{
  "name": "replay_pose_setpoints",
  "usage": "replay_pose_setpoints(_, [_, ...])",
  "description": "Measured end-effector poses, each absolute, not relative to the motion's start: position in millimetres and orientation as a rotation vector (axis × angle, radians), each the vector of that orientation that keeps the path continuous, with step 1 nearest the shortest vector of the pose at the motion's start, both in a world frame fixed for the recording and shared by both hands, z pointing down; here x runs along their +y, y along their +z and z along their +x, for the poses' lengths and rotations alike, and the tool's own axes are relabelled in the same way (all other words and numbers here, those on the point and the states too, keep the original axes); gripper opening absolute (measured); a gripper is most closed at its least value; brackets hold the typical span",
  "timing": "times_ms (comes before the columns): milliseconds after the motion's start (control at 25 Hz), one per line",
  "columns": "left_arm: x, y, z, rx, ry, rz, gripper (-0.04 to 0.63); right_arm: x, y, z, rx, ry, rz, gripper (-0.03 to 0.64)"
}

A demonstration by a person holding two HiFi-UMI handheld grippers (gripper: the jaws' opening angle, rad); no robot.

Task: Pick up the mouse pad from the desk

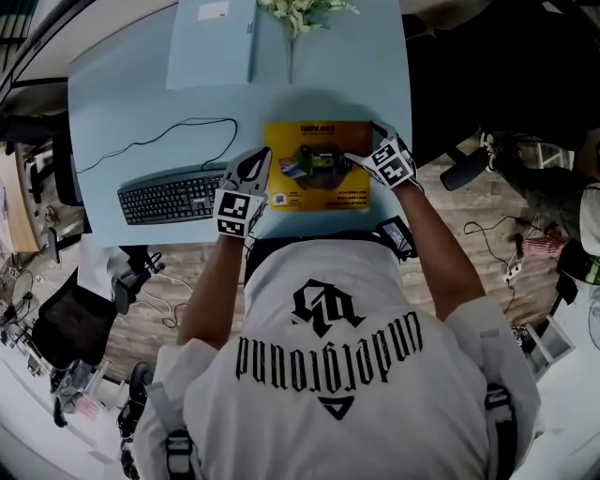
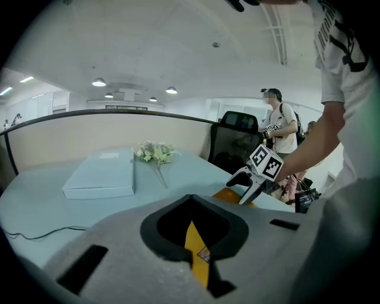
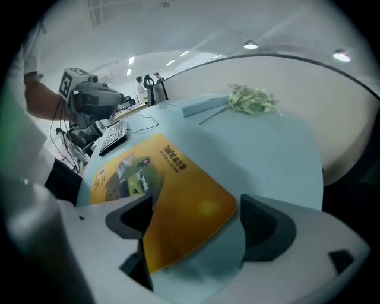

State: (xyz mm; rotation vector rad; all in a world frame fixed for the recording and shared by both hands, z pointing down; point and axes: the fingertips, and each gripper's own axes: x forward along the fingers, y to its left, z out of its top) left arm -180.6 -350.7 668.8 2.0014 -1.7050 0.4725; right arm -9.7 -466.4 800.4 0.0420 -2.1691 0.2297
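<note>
Two wide-spread jaws are what your right gripper [image 3: 199,224] shows: its grey pads stand far apart. The rounded near corner of the yellow mouse pad [image 3: 172,196] lies between them, and bare desk [image 3: 279,154] shows between that corner and the pad on the right, so nothing is clamped. Your left gripper [image 2: 193,236] has its jaws drawn all but together. Only a thin slit is left below a dark diamond-shaped opening, and a strip of the yellow pad shows through that slit. From your head view, that gripper sits at the pad's left edge near its front corner and the right one at the far right corner. Whether either touches the pad cannot be told.

The mouse pad lies flat on the pale blue desk, close to the edge nearest you, with a printed picture in its middle and dark lettering around it. Just left of it lies a black keyboard [image 1: 173,197], whose thin cable [image 1: 159,136] loops across the desk. Farther back are a flat pale blue box [image 1: 211,42] and, beside it, a sprig of flowers [image 1: 302,11]. Beyond the desk, the left gripper view shows a black chair [image 2: 237,139] and a person [image 2: 282,127] standing behind it.
</note>
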Motion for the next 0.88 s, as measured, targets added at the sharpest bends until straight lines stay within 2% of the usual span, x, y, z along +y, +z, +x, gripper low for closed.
replay_pose_setpoints(520, [-350,682,-175,-1.679,0.490,1.987,0.008,-462,799,-23,-2.122,0.121,0.008,0.477])
replay_pose_setpoints(720, [-349,679,-176,-1.690,0.486,1.992,0.008,-461,800,-23,-2.118,0.120,0.010,0.457])
replay_pose_setpoints(880, [-346,675,-177,-1.698,0.482,1.997,0.008,-454,798,-23,-2.112,0.127,0.007,0.402])
